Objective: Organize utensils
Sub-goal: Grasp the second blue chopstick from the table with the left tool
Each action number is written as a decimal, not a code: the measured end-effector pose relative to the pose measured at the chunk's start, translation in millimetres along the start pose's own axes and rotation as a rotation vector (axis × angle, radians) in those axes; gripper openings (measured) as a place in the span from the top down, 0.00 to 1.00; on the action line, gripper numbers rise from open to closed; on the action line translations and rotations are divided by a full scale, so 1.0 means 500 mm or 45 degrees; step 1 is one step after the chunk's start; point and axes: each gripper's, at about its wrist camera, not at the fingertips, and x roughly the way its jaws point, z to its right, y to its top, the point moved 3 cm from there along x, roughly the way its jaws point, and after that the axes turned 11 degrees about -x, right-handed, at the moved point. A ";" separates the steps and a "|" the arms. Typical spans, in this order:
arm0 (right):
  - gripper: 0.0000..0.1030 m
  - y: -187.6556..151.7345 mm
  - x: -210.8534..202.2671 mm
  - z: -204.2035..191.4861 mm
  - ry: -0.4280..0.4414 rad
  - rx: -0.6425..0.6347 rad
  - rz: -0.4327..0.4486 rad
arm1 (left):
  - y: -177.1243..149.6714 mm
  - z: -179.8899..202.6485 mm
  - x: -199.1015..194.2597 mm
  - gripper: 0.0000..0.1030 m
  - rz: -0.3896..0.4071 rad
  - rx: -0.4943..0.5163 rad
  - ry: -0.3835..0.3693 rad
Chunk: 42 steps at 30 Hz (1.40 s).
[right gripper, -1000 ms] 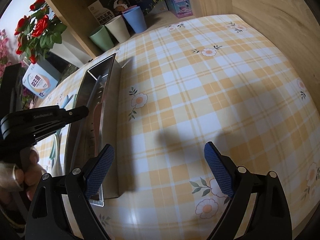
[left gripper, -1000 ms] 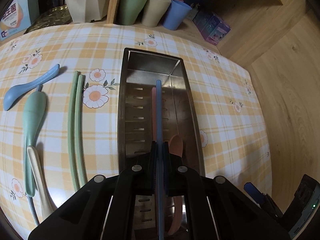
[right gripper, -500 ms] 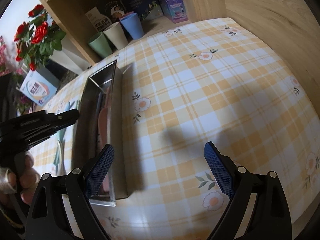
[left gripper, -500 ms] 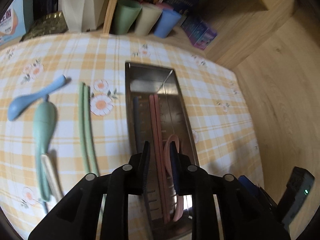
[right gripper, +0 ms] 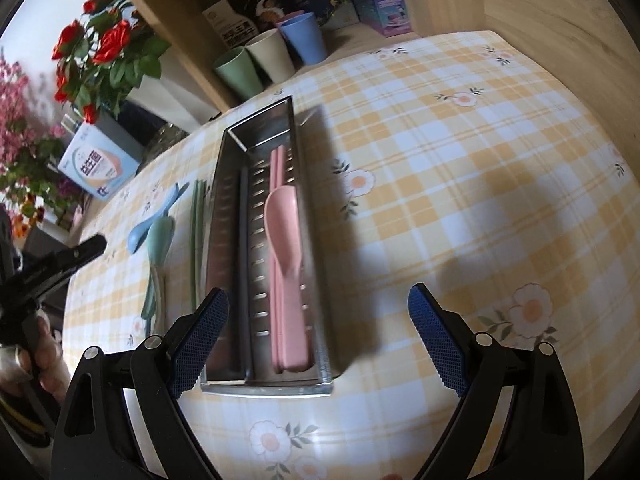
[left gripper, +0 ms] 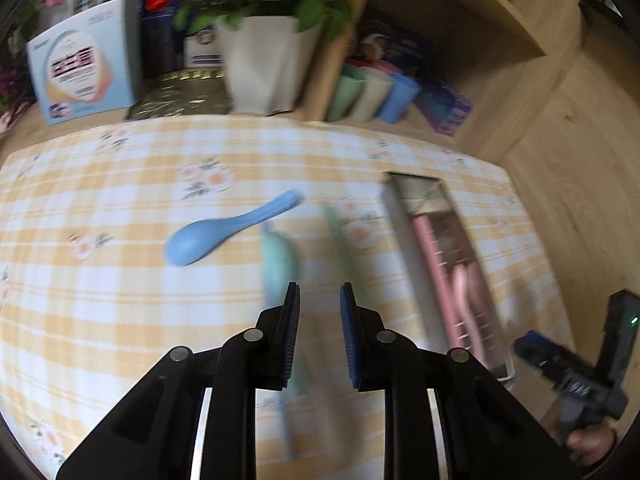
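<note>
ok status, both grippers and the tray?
Left gripper open, empty, over green spoon. Right gripper open, empty, at metal tray. Tray holds pink spoon, pink and dark chopsticks. Blue spoon, green chopsticks on cloth. Nothing blocking.

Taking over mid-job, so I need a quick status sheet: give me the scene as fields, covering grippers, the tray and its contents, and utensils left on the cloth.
left gripper: open, empty, above the cloth left of the tray
right gripper: open wide, empty, at the tray's near end
metal tray: on the checked tablecloth, lengthwise
in tray: pink spoon, pink chopsticks, dark blue chopsticks
left on cloth: blue spoon, green spoon, green chopsticks
</note>
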 end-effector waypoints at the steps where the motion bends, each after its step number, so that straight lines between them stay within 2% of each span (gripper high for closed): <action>1: 0.14 -0.001 0.001 -0.001 -0.002 0.004 -0.004 | -0.004 -0.013 -0.001 0.80 0.001 0.000 0.014; 6: 0.14 -0.004 0.002 -0.007 -0.019 0.017 -0.015 | -0.033 -0.061 0.011 0.80 -0.036 0.001 0.058; 12: 0.14 -0.011 0.007 -0.006 -0.032 0.047 -0.028 | -0.090 -0.061 0.030 0.80 -0.087 0.116 0.099; 15: 0.14 -0.013 0.009 -0.008 -0.035 0.046 -0.033 | -0.102 -0.068 0.043 0.80 -0.094 0.129 0.130; 28: 0.14 -0.003 0.003 0.001 -0.055 0.051 -0.030 | -0.075 -0.072 0.114 0.80 -0.126 0.173 0.160; 42: 0.14 0.000 0.006 0.025 -0.077 0.086 -0.037 | -0.030 -0.039 0.146 0.80 -0.124 0.189 0.113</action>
